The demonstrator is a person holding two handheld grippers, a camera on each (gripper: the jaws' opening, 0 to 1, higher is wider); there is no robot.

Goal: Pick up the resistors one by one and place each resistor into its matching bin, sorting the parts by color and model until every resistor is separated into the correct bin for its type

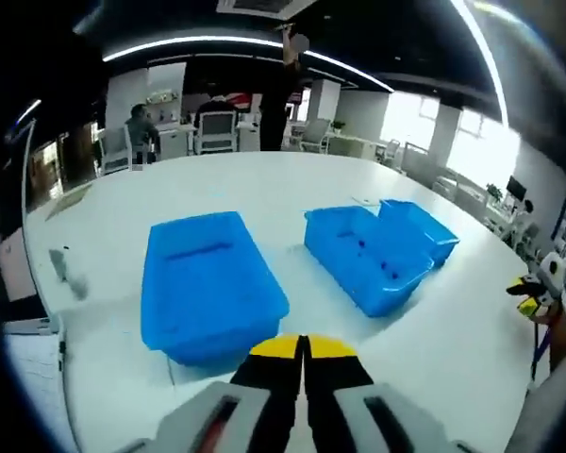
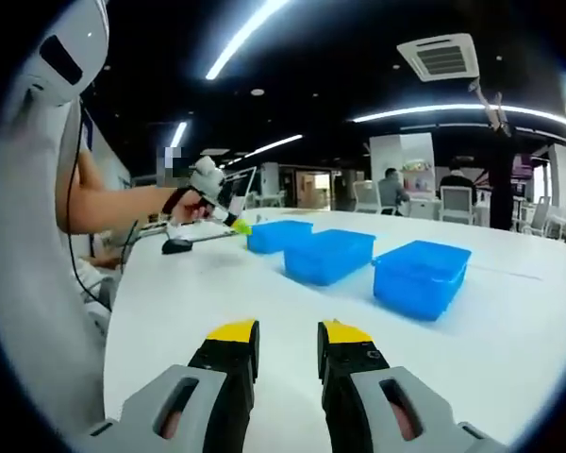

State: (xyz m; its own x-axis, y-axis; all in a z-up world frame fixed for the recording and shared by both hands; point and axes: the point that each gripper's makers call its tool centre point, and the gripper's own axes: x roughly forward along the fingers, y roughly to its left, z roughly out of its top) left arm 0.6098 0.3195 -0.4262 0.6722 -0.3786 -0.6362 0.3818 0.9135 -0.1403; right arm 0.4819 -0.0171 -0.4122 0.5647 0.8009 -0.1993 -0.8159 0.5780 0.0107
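Left gripper [image 1: 304,347] jaws together, empty, above the near bin [image 1: 208,288]. Right gripper [image 2: 288,338] jaws apart, empty, bins [image 2: 421,276] well ahead. Resistors too small to tell; close in before grasping.

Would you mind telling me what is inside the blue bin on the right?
A few small dark specks lie in the right blue bin; what they are is unclear, and its near wall hides some floor.
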